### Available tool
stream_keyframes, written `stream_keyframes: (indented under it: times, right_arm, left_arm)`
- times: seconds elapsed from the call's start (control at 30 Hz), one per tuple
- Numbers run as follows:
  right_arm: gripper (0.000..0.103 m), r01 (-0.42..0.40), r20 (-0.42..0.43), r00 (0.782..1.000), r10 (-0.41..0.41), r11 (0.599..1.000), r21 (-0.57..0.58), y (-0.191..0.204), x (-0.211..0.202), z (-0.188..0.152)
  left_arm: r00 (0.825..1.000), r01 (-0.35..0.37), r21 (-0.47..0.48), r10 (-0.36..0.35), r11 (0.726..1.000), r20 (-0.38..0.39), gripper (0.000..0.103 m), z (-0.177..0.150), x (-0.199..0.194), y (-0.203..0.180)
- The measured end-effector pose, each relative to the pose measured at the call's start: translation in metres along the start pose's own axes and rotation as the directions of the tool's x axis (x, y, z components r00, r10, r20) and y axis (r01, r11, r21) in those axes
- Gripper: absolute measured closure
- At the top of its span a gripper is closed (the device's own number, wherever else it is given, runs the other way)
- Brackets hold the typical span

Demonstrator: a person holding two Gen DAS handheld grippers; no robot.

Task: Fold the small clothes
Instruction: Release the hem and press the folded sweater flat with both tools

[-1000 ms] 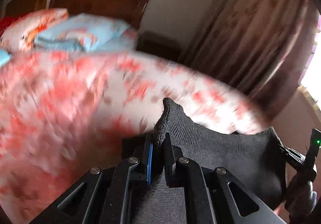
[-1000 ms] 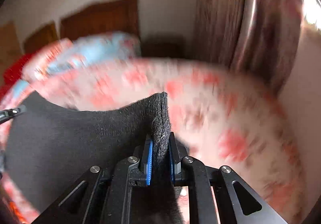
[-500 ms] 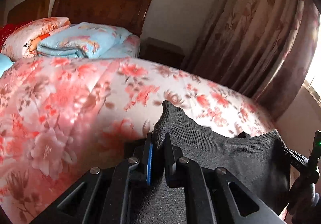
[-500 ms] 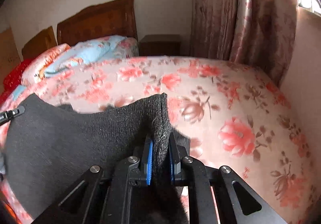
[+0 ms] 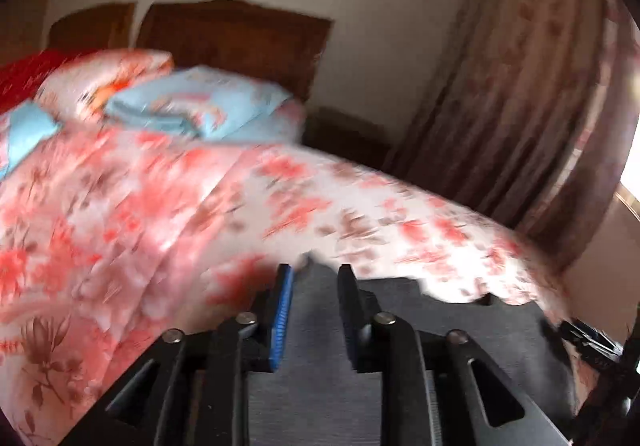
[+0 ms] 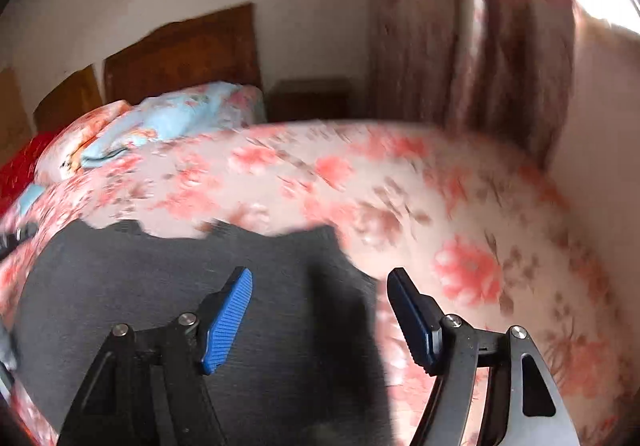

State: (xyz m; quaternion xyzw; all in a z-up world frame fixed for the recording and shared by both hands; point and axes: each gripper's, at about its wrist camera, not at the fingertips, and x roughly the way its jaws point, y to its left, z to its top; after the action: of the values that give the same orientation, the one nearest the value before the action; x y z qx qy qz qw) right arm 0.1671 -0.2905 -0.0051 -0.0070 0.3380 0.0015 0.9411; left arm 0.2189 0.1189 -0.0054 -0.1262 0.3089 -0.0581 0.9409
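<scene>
Dark grey garment (image 5: 320,386) lies flat on the floral bedspread (image 5: 120,226), released by both grippers.

Left gripper (image 5: 314,278): jaws narrowly apart and opening, cloth beneath them, pads not pressing it. Right gripper (image 6: 320,286): jaws wide, above the garment's right edge, gripping nothing. Folded light-blue bedding (image 5: 200,102) sits by the wooden headboard (image 5: 236,34). Frames blurred; no containers visible.

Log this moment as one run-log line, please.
left gripper: jaws opening, off the cloth | right gripper: open, empty | black knit garment: released, lying on floral bedspread
</scene>
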Motion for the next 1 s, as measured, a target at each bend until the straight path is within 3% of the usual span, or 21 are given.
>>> stream_keyframes:
  times: [0.1,0.17,0.23,0.27,0.33,0.47,0.57,0.77,0.87,1.0]
  right_arm:
    - [0.000,-0.045,-0.016,0.999,0.043,0.987,-0.152,0.051,0.003,0.000]
    - [0.000,-0.092,-0.086,0.994,0.072,0.962,-0.256,0.084,0.017,-0.009]
    - [0.000,-0.101,-0.148,0.987,0.055,0.942,-0.322,0.101,0.034,-0.022]
    - [0.000,-0.096,-0.119,0.991,0.062,0.946,-0.310,0.099,0.032,-0.023]
    - [0.000,-0.096,-0.145,0.987,0.062,0.967,-0.238,0.082,0.034,-0.021]
    - [0.000,-0.011,-0.131,0.991,-0.006,0.991,-0.133,0.041,0.027,-0.025]
    - [0.000,-0.046,-0.122,0.992,0.042,0.999,-0.029,0.014,0.022,-0.032]
    - [0.000,-0.038,-0.127,0.991,0.032,0.998,-0.047,0.019,0.020,-0.032]
    - [0.000,0.021,-0.109,0.994,-0.024,1.000,-0.022,0.028,0.012,-0.028]
    - [0.000,-0.067,-0.084,0.995,0.059,0.993,-0.093,0.064,0.000,-0.028]
  left_arm:
    - [0.998,0.032,0.165,-0.022,0.986,-0.061,0.073,-0.006,0.015,-0.043]
    - [0.993,0.016,0.246,0.014,0.969,-0.117,0.073,-0.021,0.031,-0.059]
    - [0.974,-0.018,0.313,0.087,0.950,-0.209,0.073,-0.042,0.055,-0.063]
    - [0.970,-0.019,0.321,0.095,0.947,-0.223,0.073,-0.044,0.056,-0.063]
    - [0.979,-0.017,0.276,0.073,0.961,-0.193,0.073,-0.041,0.047,-0.054]
    - [0.979,0.017,0.198,0.024,0.980,-0.204,0.073,-0.041,0.046,-0.041]
    - [0.980,-0.001,0.222,0.045,0.975,-0.195,0.073,-0.043,0.043,-0.045]
    - [0.980,-0.014,0.238,0.061,0.971,-0.190,0.073,-0.043,0.046,-0.047]
    - [0.980,-0.016,0.238,0.062,0.971,-0.190,0.073,-0.043,0.045,-0.047]
    - [0.980,-0.021,0.245,0.068,0.969,-0.187,0.073,-0.043,0.045,-0.048]
